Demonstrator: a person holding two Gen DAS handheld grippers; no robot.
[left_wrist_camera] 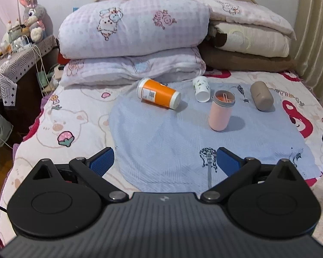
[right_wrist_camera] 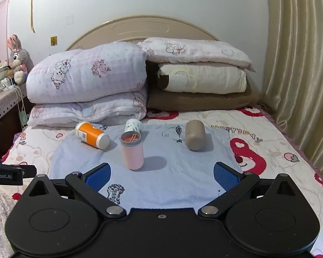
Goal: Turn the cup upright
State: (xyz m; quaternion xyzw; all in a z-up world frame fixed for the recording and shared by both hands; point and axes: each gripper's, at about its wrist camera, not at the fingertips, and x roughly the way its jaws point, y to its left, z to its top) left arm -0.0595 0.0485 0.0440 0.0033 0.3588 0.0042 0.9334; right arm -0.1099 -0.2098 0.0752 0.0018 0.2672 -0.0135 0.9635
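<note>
A pink cup (left_wrist_camera: 220,112) stands upright at centre right on the blue cloth (left_wrist_camera: 161,139); the orange cup (left_wrist_camera: 158,93), white paper cup (left_wrist_camera: 201,88) and tan cup (left_wrist_camera: 261,95) lie tipped behind. Left gripper (left_wrist_camera: 164,161) and right gripper (right_wrist_camera: 162,177) gape wide, empty.

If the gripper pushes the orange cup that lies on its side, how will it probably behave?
The orange cup is round and tapered, so it would likely roll in a curve. It looks like light paper, probably easy to crush. The soft blue cloth may slow it.
</note>
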